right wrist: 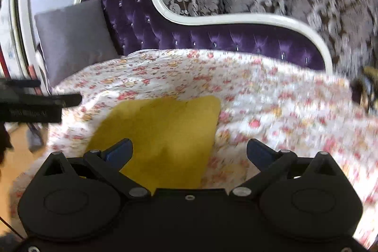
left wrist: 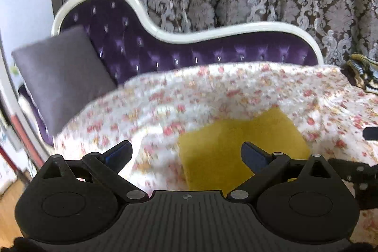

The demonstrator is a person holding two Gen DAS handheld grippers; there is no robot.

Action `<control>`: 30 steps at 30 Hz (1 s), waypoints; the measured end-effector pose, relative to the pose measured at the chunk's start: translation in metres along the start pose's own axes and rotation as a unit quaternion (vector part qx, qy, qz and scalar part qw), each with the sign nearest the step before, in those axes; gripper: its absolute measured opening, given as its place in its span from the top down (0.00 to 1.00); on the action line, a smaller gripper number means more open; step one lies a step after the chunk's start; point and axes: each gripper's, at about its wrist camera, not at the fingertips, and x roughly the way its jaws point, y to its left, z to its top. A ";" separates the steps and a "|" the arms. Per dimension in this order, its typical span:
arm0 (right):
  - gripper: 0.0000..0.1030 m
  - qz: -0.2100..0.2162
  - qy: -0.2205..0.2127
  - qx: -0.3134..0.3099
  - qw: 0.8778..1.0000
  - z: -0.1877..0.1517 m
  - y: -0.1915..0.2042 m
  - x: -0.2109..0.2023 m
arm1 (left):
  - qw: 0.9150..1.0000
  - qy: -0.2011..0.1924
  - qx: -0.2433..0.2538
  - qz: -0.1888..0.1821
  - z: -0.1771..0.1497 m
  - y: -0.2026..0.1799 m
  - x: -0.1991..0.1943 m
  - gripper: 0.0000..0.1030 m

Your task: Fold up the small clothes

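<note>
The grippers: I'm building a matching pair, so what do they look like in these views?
Both the left gripper and right gripper are matte black plastic: ribbed centre body, two rounded lobes, silver pivot pins, angled linkage arms with blue fingertips.

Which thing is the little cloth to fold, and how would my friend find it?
Find the purple sofa with the white curly frame. A flowery blanket covers its seat, and the yellow cloth lies flat on the blanket's near part. It is the only plain yellow thing; the cushion is grey.
</note>
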 end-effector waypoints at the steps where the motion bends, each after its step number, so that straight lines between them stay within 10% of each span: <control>1: 0.01 0.002 0.006 0.016 1.000 -0.001 -0.002 -0.004 | 1.000 0.013 -0.007 -0.012 -0.002 0.000 -0.001 0.04; 10: 0.01 -0.025 0.000 0.038 0.999 -0.018 0.003 -0.035 | 0.995 0.078 -0.044 -0.054 -0.027 -0.004 -0.006 0.12; 30: 0.01 -0.036 -0.015 0.035 0.999 -0.029 0.016 -0.056 | 0.993 0.088 -0.059 -0.056 -0.054 -0.011 -0.029 0.13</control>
